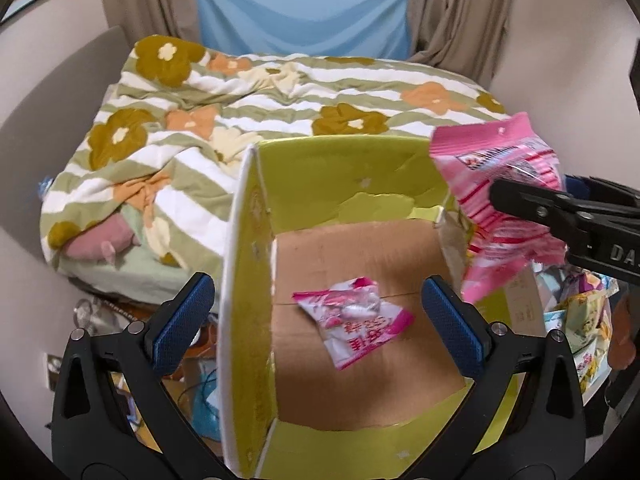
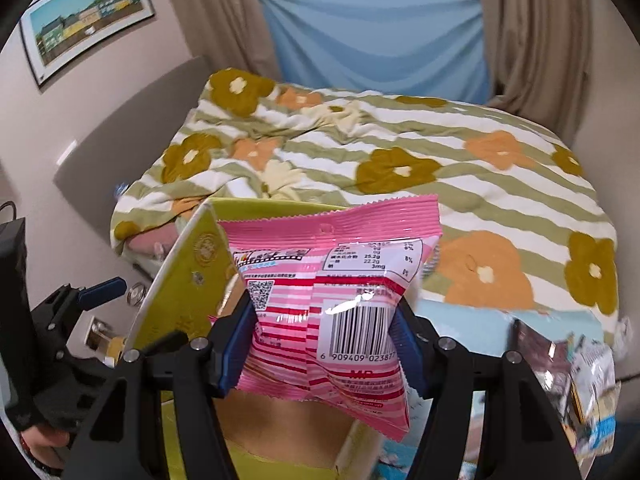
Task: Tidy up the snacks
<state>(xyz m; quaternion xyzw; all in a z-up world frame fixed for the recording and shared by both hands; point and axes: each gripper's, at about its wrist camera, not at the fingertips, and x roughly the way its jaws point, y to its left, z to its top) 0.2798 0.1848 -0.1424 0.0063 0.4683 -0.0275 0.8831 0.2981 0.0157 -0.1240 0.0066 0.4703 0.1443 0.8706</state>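
Left gripper (image 1: 318,312): seen from its own wrist camera, the jaws stand wide apart and hold nothing. One blue pad (image 1: 182,320) sits outside the box's left flap at 9 o'clock; the other is over the box interior at 3 o'clock.

Cardboard box (image 1: 360,392): open-topped, brown inside, with yellow-green flaps raised around it. The left flap (image 1: 248,320) stands upright between the two left pads.

Small pink packet (image 1: 354,322): lies flat on the box floor near the centre, tilted, with printed characters facing up. It is apart from the box walls.

Pink snack bag (image 2: 332,312): striped pink and red, with a barcode and a QR code facing the right wrist camera. It hangs upright above the box opening; in the left wrist view it is at 2 o'clock from the box centre, over the right wall.

Right gripper (image 2: 322,340): jaws clamped on the pink snack bag at mid-height, pinching it in from both sides.

Loose snack packets (image 1: 580,320): a heap to the right of the box at 3 o'clock; individual items are too blurred to identify, and the surface beneath appears to be a pale blue tabletop.

Bed (image 2: 400,152): behind the box at 12 o'clock, covered by a green-and-white striped quilt with flower shapes.
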